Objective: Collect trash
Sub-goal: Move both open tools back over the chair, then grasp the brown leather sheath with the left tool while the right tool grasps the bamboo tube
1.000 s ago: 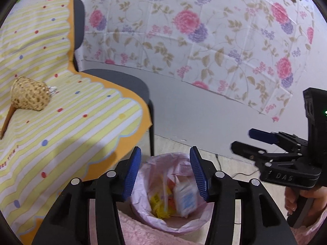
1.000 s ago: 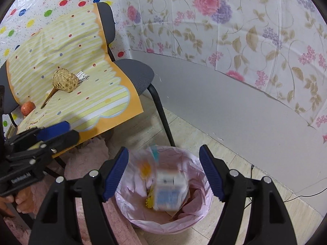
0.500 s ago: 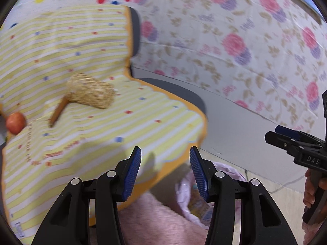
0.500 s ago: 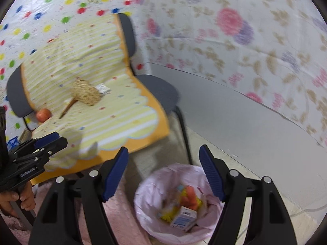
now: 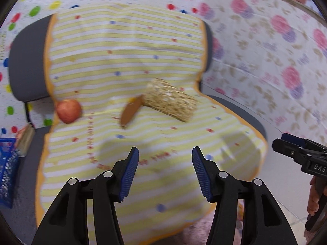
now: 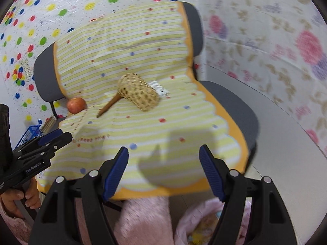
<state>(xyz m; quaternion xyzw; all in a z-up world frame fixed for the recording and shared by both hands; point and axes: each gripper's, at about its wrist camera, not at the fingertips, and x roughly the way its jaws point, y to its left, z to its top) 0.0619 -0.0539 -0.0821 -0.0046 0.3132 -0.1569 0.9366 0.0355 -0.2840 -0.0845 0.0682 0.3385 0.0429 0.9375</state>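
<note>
Both wrist views have swung away from the pink-lined trash bin, which a second ago sat between each pair of fingers, and now face the chair draped in the yellow striped cloth point(image 5: 126, 65). In the left wrist view the bin is gone from sight; in the right wrist view only part of the trash bin point(image 6: 196, 220), with wrappers inside, shows at the bottom edge, right of centre.

Across the lower middle of its own view, the left gripper point(image 5: 165, 171) has jaws that stand apart and have just been opening a little, with nothing between them but the cloth beyond. The right gripper point(image 6: 163, 173) fills the bottom of its view, jaws wide apart and empty. Each gripper also appears at the edge of the other's view, held by a hand point(image 6: 22, 200) at lower left there.

On the cloth, near the centre of both frames, lies a woven basket scoop point(image 6: 139, 91) on its side, its brown handle pointing to the lower left. A crumpled silver wrapper point(image 6: 160, 88) lies just beside its right end, partly hidden behind it. An apple point(image 5: 68, 111) rests on the cloth to the left, well apart from the scoop. A blue crate point(image 5: 7, 163) stands at the far left edge. Pink fluffy fabric point(image 6: 143, 220) fills the bottom centre of the right wrist view.
</note>
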